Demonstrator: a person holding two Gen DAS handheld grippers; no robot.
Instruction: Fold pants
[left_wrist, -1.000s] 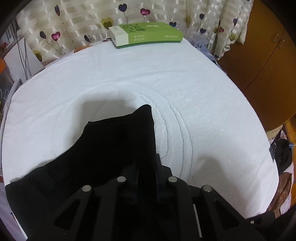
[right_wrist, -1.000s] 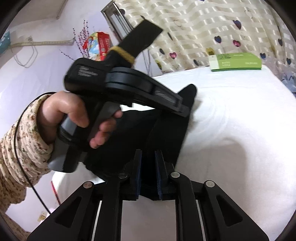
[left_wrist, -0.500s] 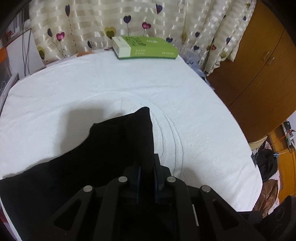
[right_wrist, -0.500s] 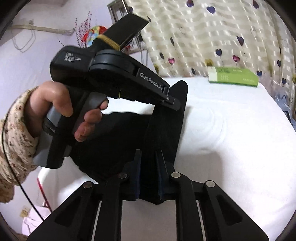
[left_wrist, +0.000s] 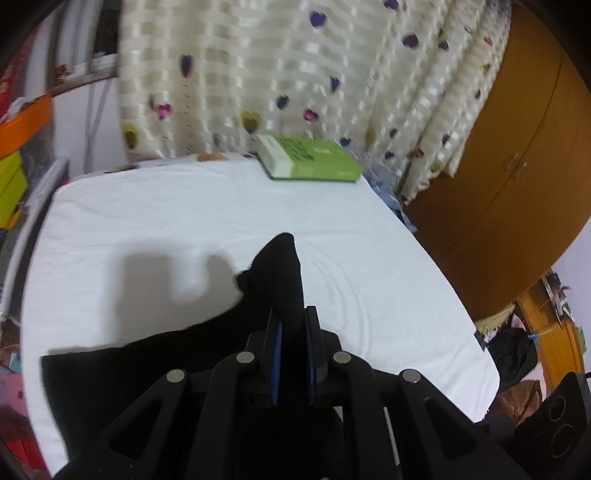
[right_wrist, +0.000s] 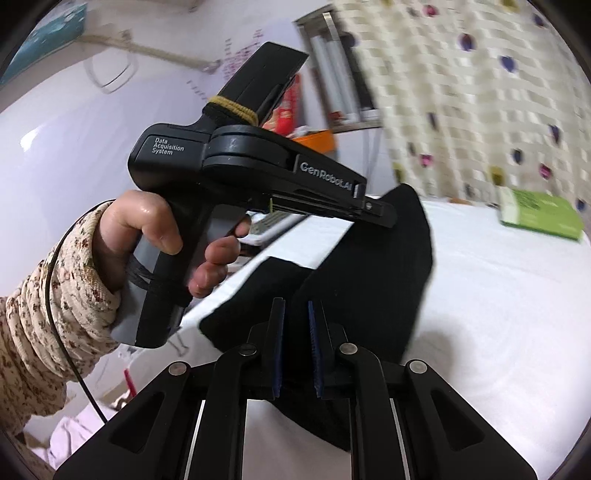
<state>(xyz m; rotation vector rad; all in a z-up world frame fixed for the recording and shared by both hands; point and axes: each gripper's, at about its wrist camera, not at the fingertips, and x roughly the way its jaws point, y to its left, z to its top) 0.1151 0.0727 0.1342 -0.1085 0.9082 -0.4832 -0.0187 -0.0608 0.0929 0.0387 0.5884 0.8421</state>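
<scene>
Left gripper (left_wrist: 291, 328): fingers clamped on a raised fold of the black fabric pants (left_wrist: 155, 369), cloth peak sticking up past the blue pads. Right gripper (right_wrist: 295, 325): fingers clamped on the same pants, another edge lifted. Rest of the pants drapes down to the near-left of the white towel-covered tabletop (left_wrist: 184, 206). Green rectangular box (left_wrist: 310, 158) sits at the far edge, well apart from the pants. Person's left hand (right_wrist: 147, 236) grips the black handle in the right wrist view.
</scene>
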